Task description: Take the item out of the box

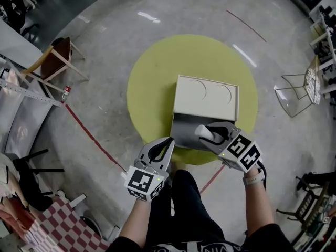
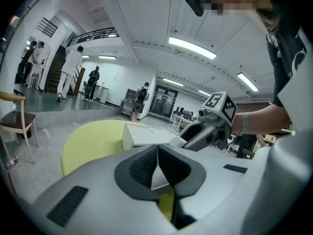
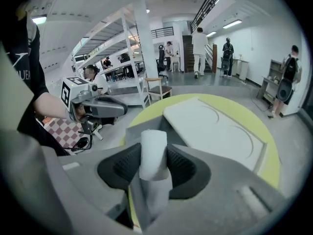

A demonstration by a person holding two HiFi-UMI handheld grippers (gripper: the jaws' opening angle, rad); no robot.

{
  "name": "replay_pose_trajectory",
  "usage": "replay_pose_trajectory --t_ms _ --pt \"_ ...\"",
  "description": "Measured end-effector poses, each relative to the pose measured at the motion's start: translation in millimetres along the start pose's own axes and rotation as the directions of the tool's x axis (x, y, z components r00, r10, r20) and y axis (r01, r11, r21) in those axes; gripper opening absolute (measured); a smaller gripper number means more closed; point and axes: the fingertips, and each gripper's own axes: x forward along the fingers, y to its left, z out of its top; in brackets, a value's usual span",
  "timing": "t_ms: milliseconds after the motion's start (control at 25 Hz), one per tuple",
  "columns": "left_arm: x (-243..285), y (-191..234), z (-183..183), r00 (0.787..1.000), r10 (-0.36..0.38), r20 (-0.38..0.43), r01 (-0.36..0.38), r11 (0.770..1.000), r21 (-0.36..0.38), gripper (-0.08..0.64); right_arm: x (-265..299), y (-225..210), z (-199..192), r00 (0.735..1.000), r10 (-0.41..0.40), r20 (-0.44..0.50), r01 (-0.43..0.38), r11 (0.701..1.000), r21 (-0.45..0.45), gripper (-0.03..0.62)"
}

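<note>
Hardly any print can be read. White block lettering runs across the person's black shirt [image 1: 197,245] at the bottom edge of the head view, cut off by the frame, so no whole word comes out. In the right gripper view the shirt shows white capitals at the far left, seemingly "UE", the rest bent out of shape. The marker cube [image 1: 143,183] on the left gripper [image 1: 169,140] and the marker cube [image 1: 243,152] on the right gripper [image 1: 206,133] bear black-and-white square code patterns, not letters or numbers.
</note>
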Motion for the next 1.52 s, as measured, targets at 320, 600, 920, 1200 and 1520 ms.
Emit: replay_pose_trajectory --t_ms 320,600,920,1200,1520 --pt "9.0 -6.9 15.7 0.999 -0.047 -0.002 0.047 0.999 0.023 0.015 -35.2 -14.4 8.4 0.971 -0.157 0.182 0.141 0.985 0.096 0.165" --pt "14.5 -15.5 35.7 0.996 -0.087 0.020 0.087 0.996 0.005 0.015 -61.2 -15.2 19.5 0.926 -0.242 0.290 0.200 0.965 0.167 0.165" --pt "10.0 -21.4 59.3 0.994 -0.099 0.045 0.097 0.994 0.048 0.015 -89.0 -8.4 27.1 0.859 -0.321 0.398 0.233 0.939 0.255 0.164" --pt "5.7 -27.5 72.6 0.992 -0.108 0.063 0.104 0.992 0.067 0.015 -108.4 -3.4 28.3 0.823 -0.368 0.434 0.268 0.924 0.274 0.164" --pt "-1.5 -35.3 86.3 0.990 -0.115 0.082 0.108 0.990 0.087 0.015 -128.7 4.0 36.2 0.781 -0.403 0.478 0.288 0.910 0.297 0.164"
